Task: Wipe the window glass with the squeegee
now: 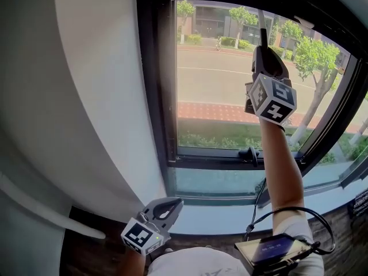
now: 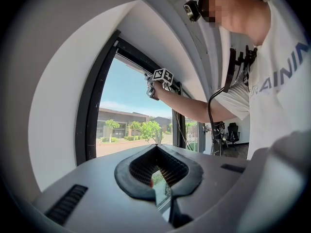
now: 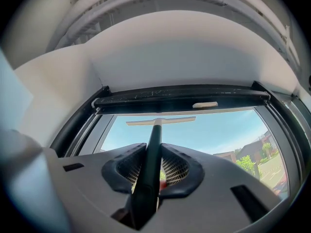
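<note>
The squeegee (image 3: 151, 144) lies straight ahead of the right tongs (image 3: 153, 165), which are clamped on its dark handle. The handle runs up and away along the tongs' own line. At its far end the pale blade sits crosswise, level, just under the black top frame (image 3: 180, 97) at the upper edge of the window glass (image 1: 213, 96). That is the relation the next move seems to turn on: the blade's long axis lies across the pane, so a pull straight down would sweep a band of glass below it. Whether the blade is already pressed onto the pane cannot be told from here. In the head view the right arm reaches high and the right tongs are close to the glass. The left tongs (image 1: 165, 209) hang low by the sill (image 1: 218, 216), well apart from the squeegee, their jaws together on nothing, so the right hand looks like the working one.
</note>
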The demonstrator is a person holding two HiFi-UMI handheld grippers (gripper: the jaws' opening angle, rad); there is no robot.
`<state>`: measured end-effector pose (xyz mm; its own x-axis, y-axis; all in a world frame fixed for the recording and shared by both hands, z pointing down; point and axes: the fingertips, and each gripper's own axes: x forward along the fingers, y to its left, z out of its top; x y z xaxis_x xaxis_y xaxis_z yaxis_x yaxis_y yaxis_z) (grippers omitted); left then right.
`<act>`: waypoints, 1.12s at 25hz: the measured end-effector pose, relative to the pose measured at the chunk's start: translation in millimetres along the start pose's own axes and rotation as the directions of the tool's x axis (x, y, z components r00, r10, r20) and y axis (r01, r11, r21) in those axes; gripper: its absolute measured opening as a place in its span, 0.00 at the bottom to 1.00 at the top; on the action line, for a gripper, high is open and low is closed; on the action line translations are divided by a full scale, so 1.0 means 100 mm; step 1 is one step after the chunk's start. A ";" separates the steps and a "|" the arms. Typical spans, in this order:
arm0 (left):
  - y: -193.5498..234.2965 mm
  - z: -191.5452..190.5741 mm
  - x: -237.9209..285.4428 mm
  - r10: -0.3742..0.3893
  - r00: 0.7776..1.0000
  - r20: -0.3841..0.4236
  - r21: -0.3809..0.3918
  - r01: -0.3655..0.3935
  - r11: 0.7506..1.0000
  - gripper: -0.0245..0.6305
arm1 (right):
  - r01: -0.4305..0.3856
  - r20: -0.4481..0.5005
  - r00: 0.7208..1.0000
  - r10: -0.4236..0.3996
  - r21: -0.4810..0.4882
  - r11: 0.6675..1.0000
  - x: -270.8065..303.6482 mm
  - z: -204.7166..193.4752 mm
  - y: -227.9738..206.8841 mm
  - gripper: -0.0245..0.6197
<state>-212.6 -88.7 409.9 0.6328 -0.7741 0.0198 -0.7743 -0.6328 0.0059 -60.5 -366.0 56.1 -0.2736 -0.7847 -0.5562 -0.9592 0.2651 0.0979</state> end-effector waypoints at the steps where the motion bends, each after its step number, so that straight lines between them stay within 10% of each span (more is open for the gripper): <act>1: 0.01 -0.01 0.00 -0.002 1.000 -0.002 -0.003 0.002 1.000 0.06 | 0.000 -0.003 1.000 0.000 -0.012 1.000 0.00 -0.02 0.00 0.19; 28: -0.04 -0.04 0.03 -0.027 1.000 0.005 -0.042 0.027 0.999 0.06 | -0.009 -0.116 0.993 0.012 0.019 1.000 -0.69 -0.79 0.10 0.19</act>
<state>-207.8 -88.4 414.1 0.6537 -0.7566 0.0149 -0.7562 -0.6525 0.0486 -56.7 -353.5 160.4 -0.2911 -0.8411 -0.4559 -0.9551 0.2833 0.0872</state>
